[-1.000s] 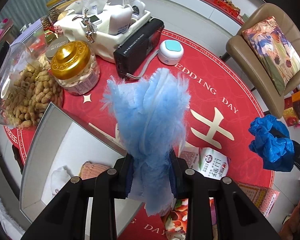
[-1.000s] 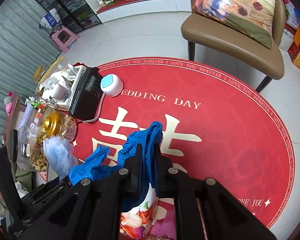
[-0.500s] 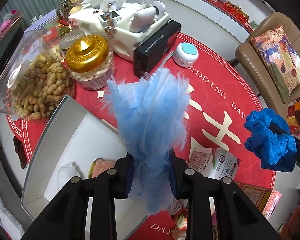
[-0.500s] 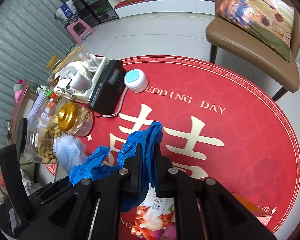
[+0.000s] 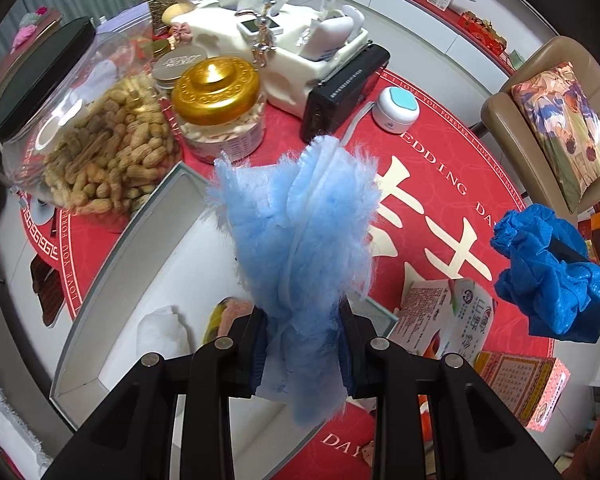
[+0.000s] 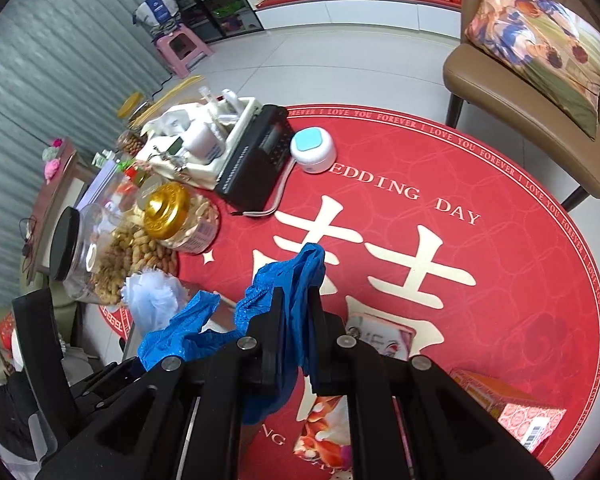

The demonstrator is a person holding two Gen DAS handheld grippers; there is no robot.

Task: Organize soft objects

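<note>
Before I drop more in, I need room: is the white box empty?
No. The white box already holds a white wad and a pinkish item; the rest of its floor is bare.

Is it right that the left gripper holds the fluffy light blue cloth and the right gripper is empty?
Not quite. The left gripper does hold the fluffy light blue cloth, but the right gripper is shut on a dark blue cloth, as the right wrist view shows.

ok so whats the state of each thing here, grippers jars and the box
left gripper: shut on the light blue fluffy cloth
right gripper: shut on the dark blue crinkled cloth
peanut jar: lying on its side, black lid on
gold-lidded jar: upright, closed
white box: open
</note>
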